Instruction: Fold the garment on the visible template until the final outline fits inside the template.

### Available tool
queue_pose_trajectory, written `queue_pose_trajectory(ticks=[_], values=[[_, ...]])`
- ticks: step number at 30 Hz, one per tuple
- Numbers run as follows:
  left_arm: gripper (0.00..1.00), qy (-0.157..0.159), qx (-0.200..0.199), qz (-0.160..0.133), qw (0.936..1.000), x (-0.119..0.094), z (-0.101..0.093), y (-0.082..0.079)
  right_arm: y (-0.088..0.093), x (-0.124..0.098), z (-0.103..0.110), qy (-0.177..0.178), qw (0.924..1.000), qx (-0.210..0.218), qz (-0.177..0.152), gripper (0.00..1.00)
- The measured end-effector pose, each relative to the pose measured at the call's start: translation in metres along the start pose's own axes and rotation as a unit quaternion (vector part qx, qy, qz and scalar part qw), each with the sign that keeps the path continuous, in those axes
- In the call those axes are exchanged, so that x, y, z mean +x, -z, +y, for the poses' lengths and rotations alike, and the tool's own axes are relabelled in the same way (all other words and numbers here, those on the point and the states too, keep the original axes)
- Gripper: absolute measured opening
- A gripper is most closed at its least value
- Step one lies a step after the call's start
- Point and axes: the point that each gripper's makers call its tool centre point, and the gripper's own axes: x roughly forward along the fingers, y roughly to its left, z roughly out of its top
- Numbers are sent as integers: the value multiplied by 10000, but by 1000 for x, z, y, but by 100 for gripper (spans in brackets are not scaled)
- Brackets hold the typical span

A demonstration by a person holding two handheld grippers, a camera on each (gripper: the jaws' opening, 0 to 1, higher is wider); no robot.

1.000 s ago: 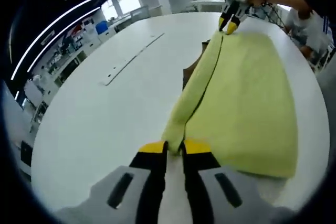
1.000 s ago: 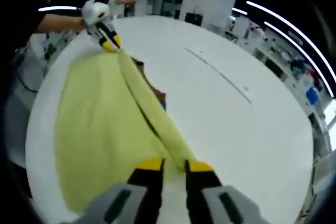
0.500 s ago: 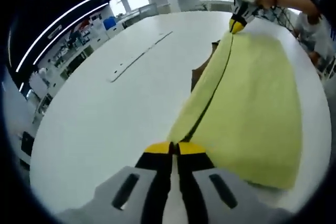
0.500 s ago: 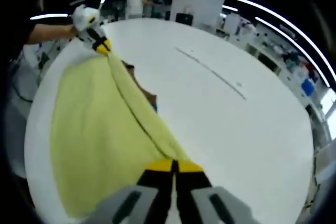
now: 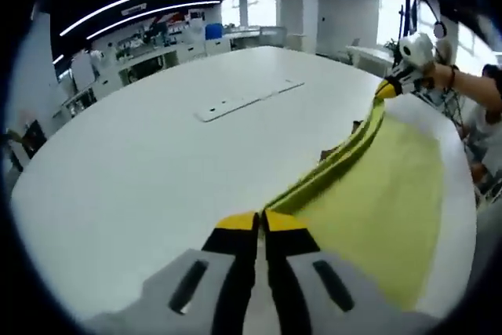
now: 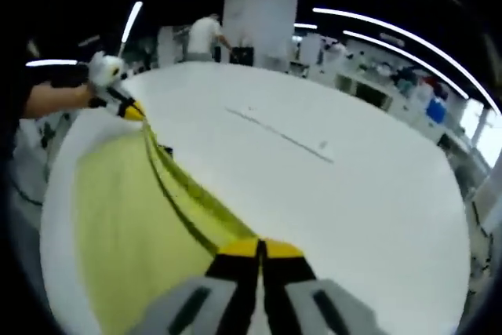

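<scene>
- The left gripper (image 5: pixel 260 223) has its yellow-tipped jaws pressed together, pinching one end of the garment's edge right at the tips.
- The right gripper (image 6: pixel 259 249) is clenched the same way, its jaws closed on the other end of that edge.
- In the left gripper view the right gripper (image 5: pixel 390 88) appears at the far end of the garment, held by a person's hand (image 5: pixel 439 76), with the cloth meeting its yellow tips.
- In the right gripper view the left gripper (image 6: pixel 128 107) appears at the far end of the garment, a bare forearm (image 6: pixel 55 100) behind it.
- The garment (image 5: pixel 384 194), a yellow-green cloth, runs between the two grippers; its gripped edge is raised above the table as a taut folded ridge, and the rest spreads flat on the table to one side of that ridge.
- A small dark brown patch (image 5: pixel 339 149) peeks out from under the raised edge, about midway along the garment; I cannot tell what it is.
- The table (image 5: pixel 141 170) is large, white and round-edged; beyond the garment's raised edge a thin, long strip (image 5: pixel 249 100) lies on it, well apart from the cloth.
- Beyond the table, a person (image 6: pixel 205 34) stands in the background beside a white pillar (image 6: pixel 259 17).
</scene>
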Motion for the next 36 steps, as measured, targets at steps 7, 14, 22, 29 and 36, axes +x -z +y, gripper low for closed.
queue_pose_trajectory(ticks=[7, 14, 22, 29, 36], values=[[1, -425, -352, -89, 9984, 1, 20, -2, -1, 0, -8, 169, 9992, 360, -6, 1], [27, -454, -736, -145, 9961, -9, 20, 4, 6, -11, -6, 84, 9944, 1043, 111, 29], [56, -113, -1158, -445, 9922, -27, 3, 8, 15, -25, 8, -220, 9903, 1351, 248, 61], [76, 133, -1161, -631, 9911, -48, -21, 9, 16, -44, 37, -578, 9882, 1409, 179, 75], [90, 403, -1111, -803, 9897, -67, -48, 11, 23, -63, 60, -841, 9862, 1419, 113, 85]])
